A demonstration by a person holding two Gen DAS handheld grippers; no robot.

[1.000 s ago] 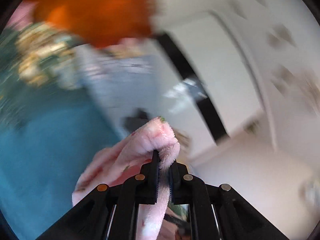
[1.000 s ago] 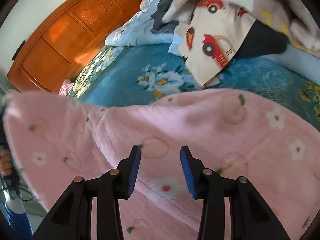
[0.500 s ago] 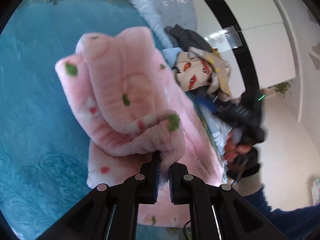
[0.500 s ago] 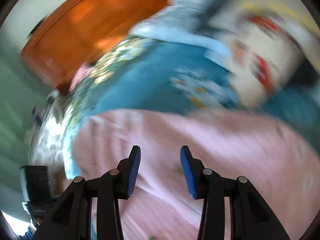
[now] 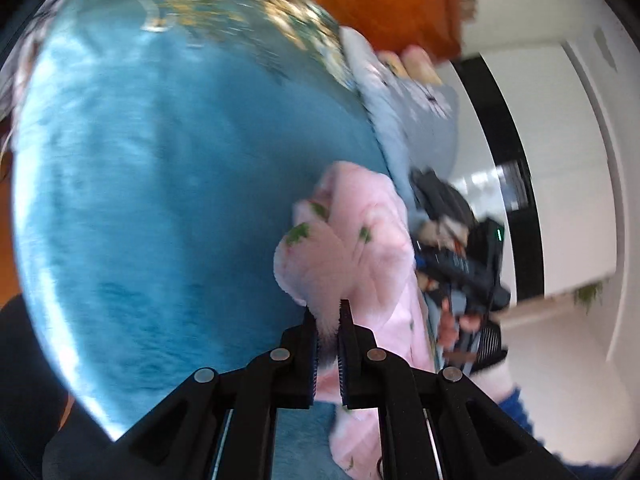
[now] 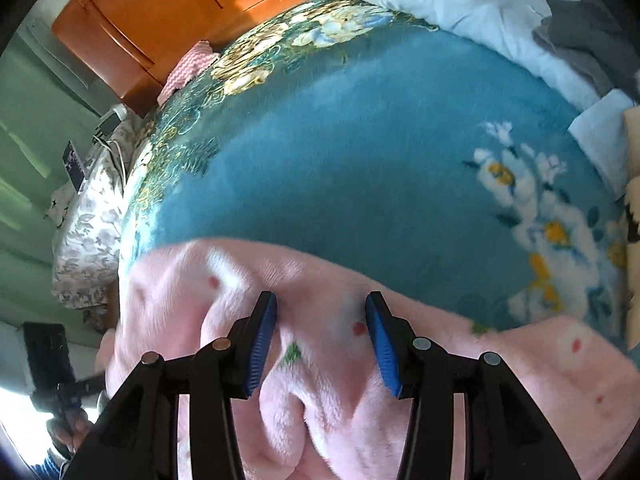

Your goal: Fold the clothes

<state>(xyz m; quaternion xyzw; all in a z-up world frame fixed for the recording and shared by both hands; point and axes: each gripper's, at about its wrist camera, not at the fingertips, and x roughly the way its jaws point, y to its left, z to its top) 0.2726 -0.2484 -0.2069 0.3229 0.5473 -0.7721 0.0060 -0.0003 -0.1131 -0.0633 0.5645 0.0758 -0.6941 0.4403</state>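
We see the left gripper (image 5: pixel 328 312) pinching pink fleece (image 5: pixel 360 248), now lower over the teal blanket (image 5: pixel 160 200); right gripper (image 6: pixel 322 320) jaws opening; pics blurred.

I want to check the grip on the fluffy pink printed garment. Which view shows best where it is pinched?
The left wrist view: the left gripper is shut on a bunched edge of the fluffy pink printed garment. The right wrist view shows it spread on the teal blanket, beneath the opening right gripper, unpinched.
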